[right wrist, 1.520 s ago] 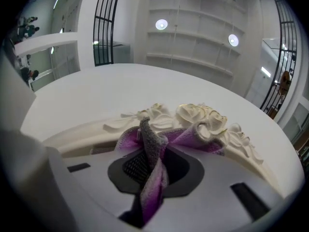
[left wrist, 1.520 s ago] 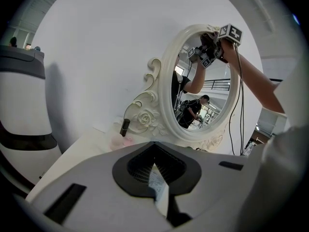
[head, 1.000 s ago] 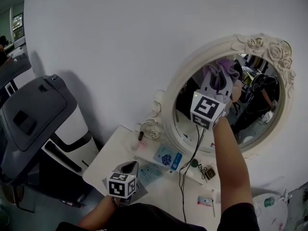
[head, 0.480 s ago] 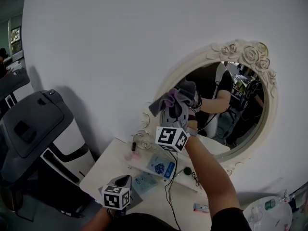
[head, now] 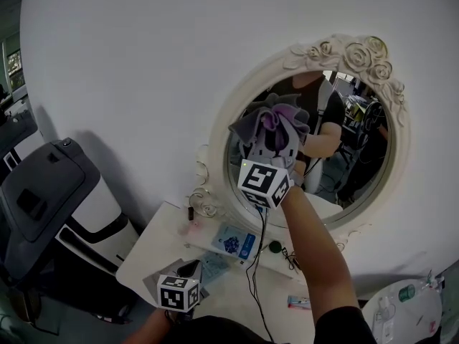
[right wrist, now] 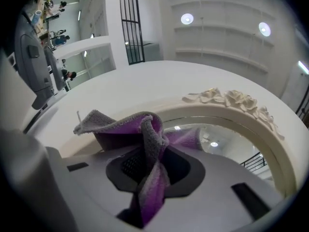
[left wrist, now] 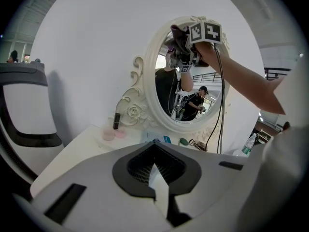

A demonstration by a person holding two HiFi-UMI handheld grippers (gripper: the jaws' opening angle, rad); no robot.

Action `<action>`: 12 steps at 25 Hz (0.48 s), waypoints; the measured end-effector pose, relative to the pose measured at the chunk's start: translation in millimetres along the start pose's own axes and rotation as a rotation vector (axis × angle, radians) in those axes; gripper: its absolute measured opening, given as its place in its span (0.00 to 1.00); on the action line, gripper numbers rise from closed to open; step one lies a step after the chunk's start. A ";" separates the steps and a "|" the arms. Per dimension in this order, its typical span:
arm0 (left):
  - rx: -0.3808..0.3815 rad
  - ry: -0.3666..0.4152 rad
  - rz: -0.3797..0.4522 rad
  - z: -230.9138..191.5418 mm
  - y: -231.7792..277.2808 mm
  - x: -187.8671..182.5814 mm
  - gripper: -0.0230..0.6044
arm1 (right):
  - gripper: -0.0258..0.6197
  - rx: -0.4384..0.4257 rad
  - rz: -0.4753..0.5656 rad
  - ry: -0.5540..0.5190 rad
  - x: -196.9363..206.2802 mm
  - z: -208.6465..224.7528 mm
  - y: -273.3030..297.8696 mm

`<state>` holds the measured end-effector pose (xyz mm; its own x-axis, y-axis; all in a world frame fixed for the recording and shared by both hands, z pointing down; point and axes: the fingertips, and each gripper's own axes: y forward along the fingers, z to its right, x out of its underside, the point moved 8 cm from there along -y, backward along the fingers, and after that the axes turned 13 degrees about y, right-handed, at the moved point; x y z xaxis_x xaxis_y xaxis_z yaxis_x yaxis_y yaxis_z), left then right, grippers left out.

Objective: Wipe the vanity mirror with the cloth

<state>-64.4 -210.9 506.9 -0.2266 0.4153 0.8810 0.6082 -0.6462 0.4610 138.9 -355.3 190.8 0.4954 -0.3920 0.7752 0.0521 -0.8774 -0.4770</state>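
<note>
A white wall (head: pixel 129 63) is faced, and against it the oval vanity mirror (head: pixel 355 156) is seen, framed in cream moulding with roses at the top. Below it stands a white table (head: pixel 154 244), on which small items are scattered, a blue and white packet (head: pixel 237 241) among them.

The right gripper (head: pixel 272 138) is raised to the left part of the glass, and its jaws are pinched on the cloth (head: pixel 276 119), a grey and purple piece bunched above the tips. Whether the cloth is touching the glass cannot be told. The left gripper (head: pixel 188 272) is held low over the table's near edge, its jaws drawn together on nothing.

The cloth is judged light, soft and floppy. It is gripped by a middle fold, so its corners are left loose. A thick bunch is best pinched, so that a broad pad is offered. The glass is judged fragile, and only light pressure is called for.
</note>
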 end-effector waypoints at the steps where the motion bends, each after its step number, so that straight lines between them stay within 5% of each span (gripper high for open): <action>1: 0.008 0.011 -0.010 3.4 3.4 0.0 0.04 | 0.16 0.019 0.008 0.013 -1.0 11.0 -2.1; 12: 0.132 0.156 -0.039 51.4 38.4 -21.8 0.04 | 0.16 0.342 0.013 0.192 29.6 168.1 -68.5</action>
<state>3.0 -211.9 500.0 -0.3606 0.3273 0.8734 0.6891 -0.5376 0.4860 295.8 -260.3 176.8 0.3281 -0.4760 0.8160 0.3489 -0.7417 -0.5729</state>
